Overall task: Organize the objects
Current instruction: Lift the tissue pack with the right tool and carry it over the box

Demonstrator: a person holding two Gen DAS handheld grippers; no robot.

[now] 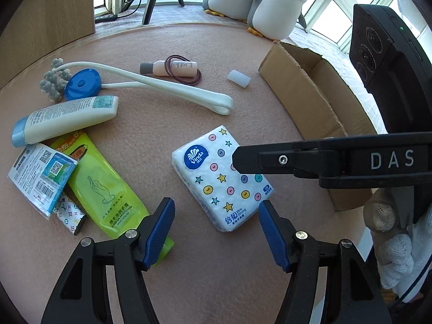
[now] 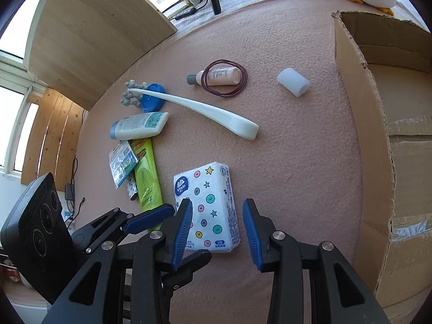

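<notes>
A white Vinda tissue pack (image 1: 216, 172) (image 2: 208, 202) with stars and dots lies flat on the pink mat. My left gripper (image 1: 216, 208) is open, its blue pads on either side of the pack's near end. My right gripper (image 2: 217, 206) is open too and straddles the pack from above; in the left wrist view its black finger (image 1: 270, 159) reaches in from the right over the pack. I cannot tell if any pad touches the pack. An open cardboard box (image 1: 297, 86) (image 2: 378, 135) stands to the right.
Left of the pack lie a green hand-cream pouch (image 1: 102, 186), a white tube (image 1: 67, 118), a blue-white packet (image 1: 40, 175) and a blue disc (image 1: 82, 83). Farther back are a long white massager (image 1: 162, 86), a pink bottle (image 1: 175, 68) and a white cylinder (image 1: 239, 78).
</notes>
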